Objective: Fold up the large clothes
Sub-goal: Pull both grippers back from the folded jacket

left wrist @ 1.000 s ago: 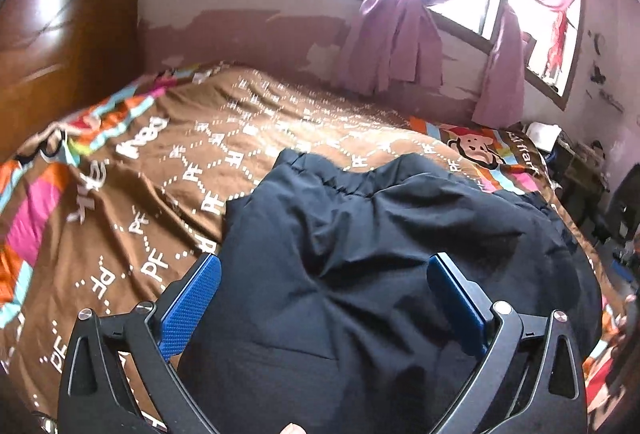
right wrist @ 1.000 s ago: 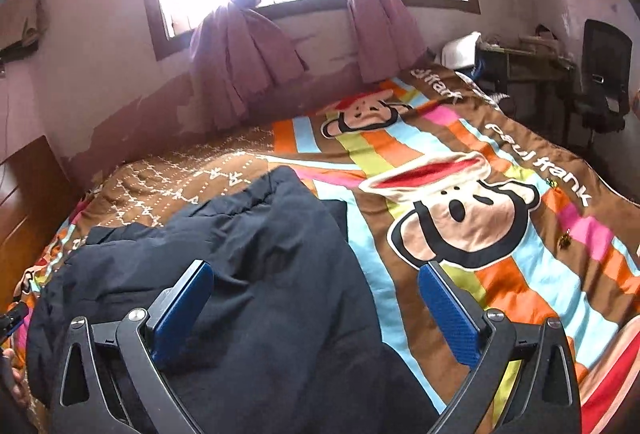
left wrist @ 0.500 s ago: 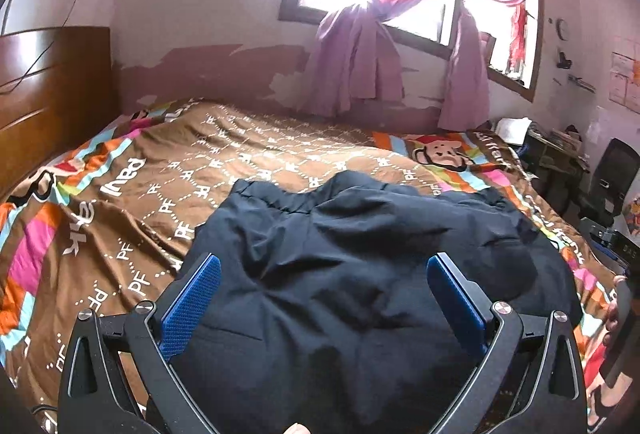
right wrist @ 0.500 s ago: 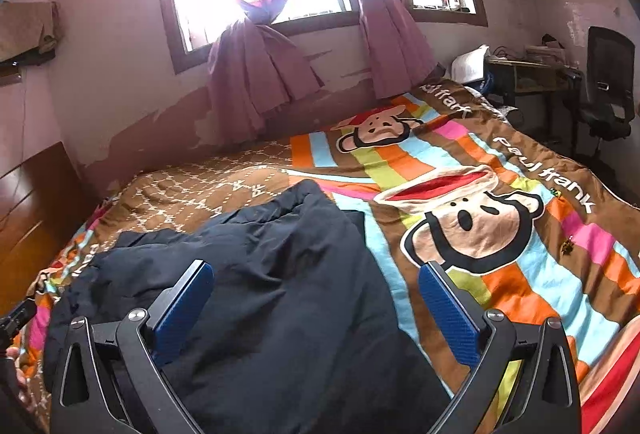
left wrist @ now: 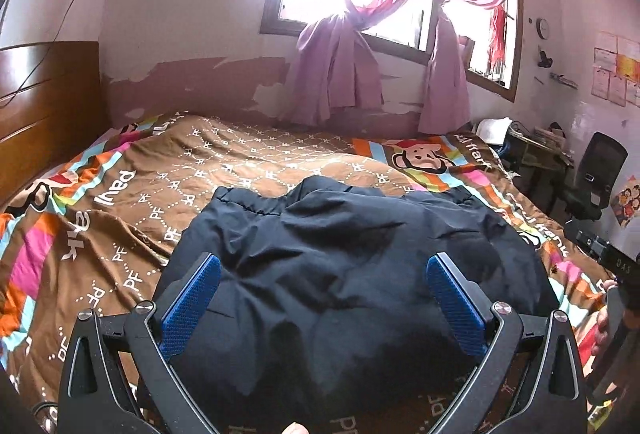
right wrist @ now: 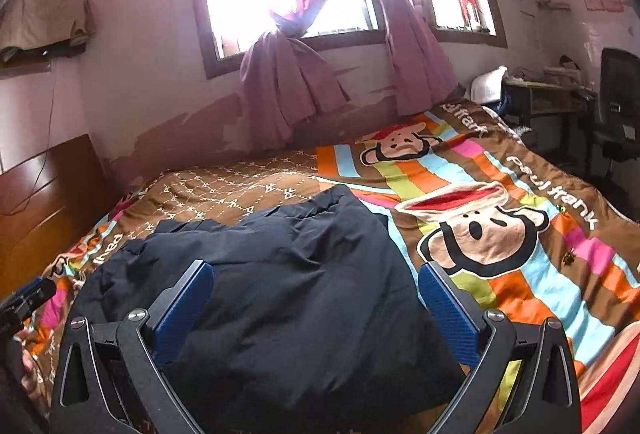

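Note:
A dark navy padded jacket [left wrist: 340, 274] lies folded in a thick bundle on the bed, seen from its other side in the right wrist view [right wrist: 288, 294]. My left gripper [left wrist: 322, 270] hovers above the near part of the bundle, open, blue pads wide apart and nothing between them. My right gripper [right wrist: 316, 276] is also open and empty, raised over the jacket's right half. Neither gripper touches the cloth. The right gripper's body and a hand show at the left view's right edge [left wrist: 612, 274].
The bed carries a brown and striped cartoon-monkey bedspread [right wrist: 500, 234]. A wooden headboard [left wrist: 40, 101] stands at the left. Pink tied curtains [left wrist: 336, 81] hang at the window behind the bed. A desk and black office chair [right wrist: 616, 113] stand at the right.
Both grippers have lifted and pulled back from the jacket, so more of the room and window shows. The jacket lies still. Both stayed open.

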A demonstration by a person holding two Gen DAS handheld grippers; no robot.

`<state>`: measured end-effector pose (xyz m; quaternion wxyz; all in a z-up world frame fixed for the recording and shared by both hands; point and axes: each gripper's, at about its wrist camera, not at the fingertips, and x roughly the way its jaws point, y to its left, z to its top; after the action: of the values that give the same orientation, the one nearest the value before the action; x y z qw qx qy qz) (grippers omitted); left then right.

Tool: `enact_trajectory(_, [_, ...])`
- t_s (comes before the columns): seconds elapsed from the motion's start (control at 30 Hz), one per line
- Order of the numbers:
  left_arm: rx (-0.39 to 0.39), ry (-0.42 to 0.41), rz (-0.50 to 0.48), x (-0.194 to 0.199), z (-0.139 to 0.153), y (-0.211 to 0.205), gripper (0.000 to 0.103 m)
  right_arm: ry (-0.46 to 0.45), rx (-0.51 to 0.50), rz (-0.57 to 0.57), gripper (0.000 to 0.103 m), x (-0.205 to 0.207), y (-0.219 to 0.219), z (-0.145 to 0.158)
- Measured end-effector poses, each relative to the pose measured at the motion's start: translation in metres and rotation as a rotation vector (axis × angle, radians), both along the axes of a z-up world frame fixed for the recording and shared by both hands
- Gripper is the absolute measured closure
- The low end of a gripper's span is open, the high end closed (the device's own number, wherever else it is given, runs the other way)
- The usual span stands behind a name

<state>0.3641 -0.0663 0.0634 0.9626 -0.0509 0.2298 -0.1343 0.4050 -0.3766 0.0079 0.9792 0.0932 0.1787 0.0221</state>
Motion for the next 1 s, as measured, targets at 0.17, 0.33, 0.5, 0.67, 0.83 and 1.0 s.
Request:
enact_trajectory(0.17, [-0.006,-0.011,-0.021,-0.015,0.005,-0.001,0.002,-0.022,-0.021,0.047,0.000,-0.018,0.014,0.003])
enact_trajectory(0.33, [0.012,-0.027,-0.033,-0.029,0.006,-0.003,0.002,-0.050,-0.049,0.094,0.000,-0.036,0.031,0.007])
enact_trajectory(0.5, [0.032,-0.046,-0.025,-0.042,0.009,0.000,0.002,-0.067,-0.045,0.124,0.000,-0.047,0.043,0.010])
enact_trajectory(0.67, [0.040,-0.032,-0.034,-0.052,0.009,0.002,0.002,-0.116,-0.067,0.124,0.000,-0.062,0.053,0.016])
enact_trajectory(0.83, [0.056,-0.041,-0.033,-0.067,0.007,0.004,0.002,-0.149,-0.097,0.134,0.000,-0.077,0.064,0.017])
enact_trajectory(1.0, [0.050,-0.027,-0.053,-0.078,0.003,0.007,0.002,-0.152,-0.124,0.151,0.000,-0.091,0.077,0.014])
